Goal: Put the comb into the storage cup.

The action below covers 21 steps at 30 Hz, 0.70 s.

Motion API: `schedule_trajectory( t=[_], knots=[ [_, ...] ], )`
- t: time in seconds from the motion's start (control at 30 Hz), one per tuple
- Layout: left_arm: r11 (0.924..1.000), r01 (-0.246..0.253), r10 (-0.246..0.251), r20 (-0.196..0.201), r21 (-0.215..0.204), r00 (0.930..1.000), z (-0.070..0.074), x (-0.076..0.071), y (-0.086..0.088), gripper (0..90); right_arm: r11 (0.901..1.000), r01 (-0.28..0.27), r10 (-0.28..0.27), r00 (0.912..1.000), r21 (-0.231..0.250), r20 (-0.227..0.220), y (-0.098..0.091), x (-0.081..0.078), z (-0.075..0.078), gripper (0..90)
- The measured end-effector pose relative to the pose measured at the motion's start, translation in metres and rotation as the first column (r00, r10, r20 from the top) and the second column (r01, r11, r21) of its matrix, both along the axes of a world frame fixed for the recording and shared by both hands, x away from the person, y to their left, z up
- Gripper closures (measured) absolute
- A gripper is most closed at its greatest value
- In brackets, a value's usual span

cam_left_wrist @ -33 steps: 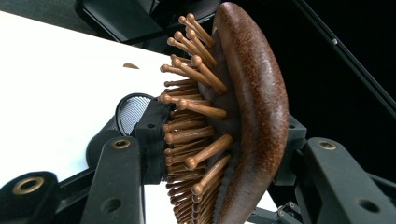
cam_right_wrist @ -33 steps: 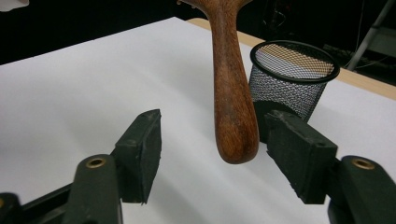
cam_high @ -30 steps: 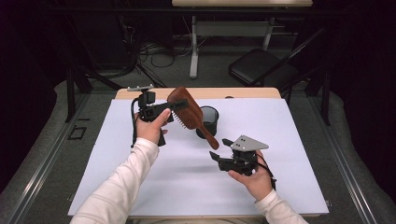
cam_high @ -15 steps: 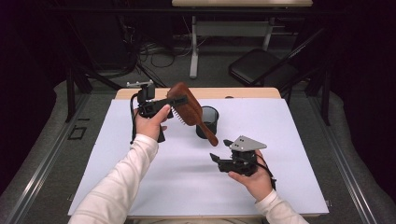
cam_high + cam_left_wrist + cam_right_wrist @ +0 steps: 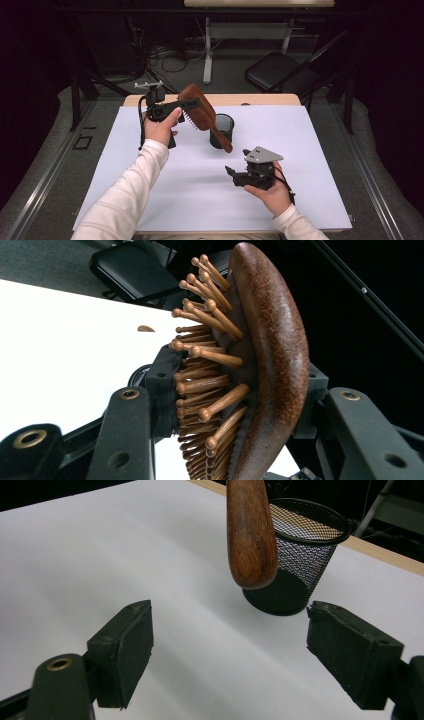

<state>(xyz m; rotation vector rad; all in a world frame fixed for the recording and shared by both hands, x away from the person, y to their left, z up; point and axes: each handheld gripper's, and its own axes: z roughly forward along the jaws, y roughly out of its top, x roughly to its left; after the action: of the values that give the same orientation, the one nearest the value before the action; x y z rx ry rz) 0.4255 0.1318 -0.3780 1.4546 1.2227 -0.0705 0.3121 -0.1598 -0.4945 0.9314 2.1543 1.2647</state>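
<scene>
Tongs first: the left tongs were clenched on the head of a dark brown wooden paddle hairbrush with peg bristles, one jaw pressing on the pegs and the other on the smooth rounded back, as the left gripper view showed close up. Those tongs held the brush in the air over the far left part of the white-covered worktop, its handle slanting down toward the right.

Compared with a second before, the brush had tipped a little, so that the handle end hung in front of a black wire-mesh cup standing near the far middle of the worktop. The right tongs, low over the near right part and well apart from the brush, had just been opening; the right gripper view showed them released, with nothing but bare worktop between the jaws and the handle tip hanging beyond them.

That change suggested a handover or a steadying grip was being readied: the right tongs looked set to take the handle, or else the brush was to be lowered handle-first into the cup.

The mesh cup appeared empty, its dark floor visible through the mesh; the brush handle was outside it, not yet in.
</scene>
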Motion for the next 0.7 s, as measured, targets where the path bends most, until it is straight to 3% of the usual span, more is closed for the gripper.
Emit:
schedule_trajectory(
  t=[0.7],
  knots=[
    [0.9992,-0.039,0.038,0.027,0.006,0.9989,0.019,0.012,0.001,50.7,0.9989,0.036,-0.035,0.9991,0.031,-0.024,-0.008,0.002,-0.003,16.1]
  ],
)
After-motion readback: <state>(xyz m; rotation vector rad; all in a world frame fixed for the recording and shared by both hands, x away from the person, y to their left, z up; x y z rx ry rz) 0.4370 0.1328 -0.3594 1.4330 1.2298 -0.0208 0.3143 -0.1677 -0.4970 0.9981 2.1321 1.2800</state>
